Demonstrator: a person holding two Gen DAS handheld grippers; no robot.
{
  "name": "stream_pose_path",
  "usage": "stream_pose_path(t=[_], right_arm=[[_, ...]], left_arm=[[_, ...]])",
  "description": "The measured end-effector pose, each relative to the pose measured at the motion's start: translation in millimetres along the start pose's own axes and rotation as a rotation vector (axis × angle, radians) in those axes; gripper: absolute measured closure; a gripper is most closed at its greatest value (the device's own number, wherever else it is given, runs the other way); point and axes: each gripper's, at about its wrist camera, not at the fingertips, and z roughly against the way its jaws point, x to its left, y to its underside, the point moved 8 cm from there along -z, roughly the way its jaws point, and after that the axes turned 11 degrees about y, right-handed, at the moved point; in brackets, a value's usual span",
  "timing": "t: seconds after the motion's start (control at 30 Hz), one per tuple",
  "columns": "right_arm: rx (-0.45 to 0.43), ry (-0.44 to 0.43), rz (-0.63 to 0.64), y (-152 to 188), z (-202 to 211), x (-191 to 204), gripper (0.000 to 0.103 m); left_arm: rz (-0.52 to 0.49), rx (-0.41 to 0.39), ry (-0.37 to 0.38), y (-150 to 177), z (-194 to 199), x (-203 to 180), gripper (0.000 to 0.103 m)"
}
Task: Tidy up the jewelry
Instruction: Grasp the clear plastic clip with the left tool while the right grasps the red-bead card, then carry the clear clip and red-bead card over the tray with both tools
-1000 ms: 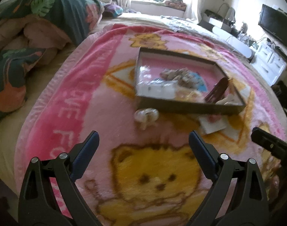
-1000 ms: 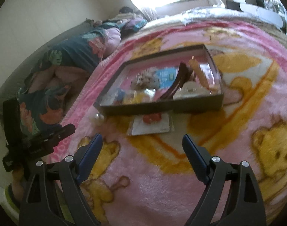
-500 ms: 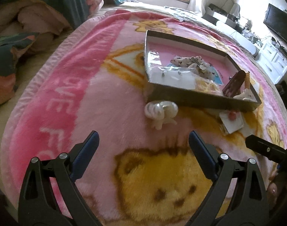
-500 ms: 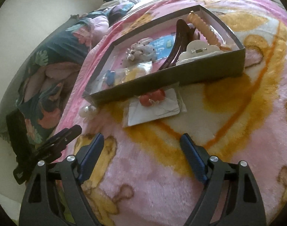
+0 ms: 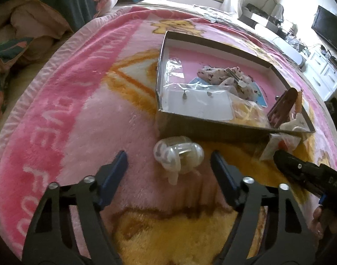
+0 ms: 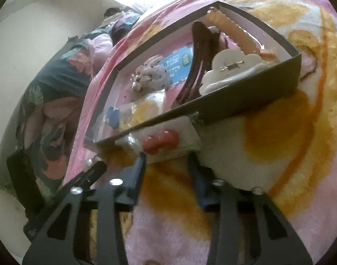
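— Where's the pearly hair clip against your left tongs?

— My left tongs (image 5: 168, 165) are closing with the pearly hair clip (image 5: 178, 156) lying between the fingers, a little ahead of them, on the pink blanket (image 5: 84, 119). The pads aren't on it yet, so nothing is gripped. The clip sits just beside the near wall of the dark tray (image 5: 212, 130), by its left corner.

— And the right one?

— My right tongs (image 6: 166, 161) are closing too. The near edge of the white card with red beads (image 6: 161, 142) lies between the tips; I can't tell whether the pads already press it. The card's far edge is tucked against the tray's near wall (image 6: 245, 106), and hair clips fill the tray behind it.
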Motion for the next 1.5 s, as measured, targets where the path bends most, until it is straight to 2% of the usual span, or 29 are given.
stream_pose_path(t=[0.03, 0.1, 0.13, 0.57, 0.67, 0.73, 0.77, 0.8, 0.83, 1.1, 1.17, 1.2, 1.33, 1.5], right_arm=[[0.003, -0.009, -0.001, -0.1, -1.3, -0.1, 0.082], [0.005, -0.028, 0.011, 2.0, -2.7, 2.0, 0.1], [0.002, -0.031, 0.017, 2.9, -1.8, 2.6, 0.102], [-0.061, -0.06, 0.136, 6.7, 34.5, 16.5, 0.103], [-0.052, -0.049, 0.121, 6.6, 36.1, 12.9, 0.103], [-0.009, -0.051, 0.095, 9.5, 31.6, 7.9, 0.103], [0.026, -0.065, 0.071, 12.2, 28.1, 4.4, 0.1], [0.068, -0.09, 0.021, 15.6, 23.9, -1.7, 0.084], [0.082, -0.093, -0.013, 16.5, 21.8, -6.3, 0.061], [0.063, -0.123, -0.18, 1.3, 15.8, -20.1, 0.061], [0.064, -0.115, -0.22, -1.8, 10.9, -25.0, 0.065], [0.062, -0.103, -0.233, -2.2, 8.8, -28.0, 0.073], [0.042, -0.132, -0.235, -4.1, 11.5, -30.4, 0.076], [0.048, -0.183, -0.192, 0.9, 35.9, -23.1, 0.077]], left_arm=[[-0.001, -0.004, -0.002, -0.5, -0.5, -0.8, 0.051], [-0.005, -0.006, -0.004, -0.3, -0.6, -1.5, 0.067], [-0.006, -0.006, 0.002, -0.1, -0.5, -2.5, 0.071], [-0.017, -0.022, 0.031, 2.4, 20.4, -7.3, 0.071], [-0.019, -0.026, 0.041, 5.1, 28.5, -10.1, 0.071], [-0.026, -0.024, 0.048, 7.6, 31.7, -12.4, 0.071], [-0.029, -0.023, 0.052, 9.4, 33.4, -13.9, 0.071], [-0.032, -0.023, 0.055, 11.2, 34.4, -15.2, 0.071], [-0.035, -0.022, 0.059, 13.0, 35.9, -16.5, 0.071], [-0.036, -0.028, 0.08, 13.8, 42.0, -22.7, 0.071], [-0.037, -0.031, 0.084, 14.1, 43.1, -25.9, 0.071], [-0.038, -0.032, 0.087, 14.0, 43.5, -27.7, 0.071], [-0.047, -0.04, 0.096, 12.4, 47.2, -35.3, 0.071], [-0.069, -0.072, 0.11, 1.2, 59.7, -46.3, 0.071]])
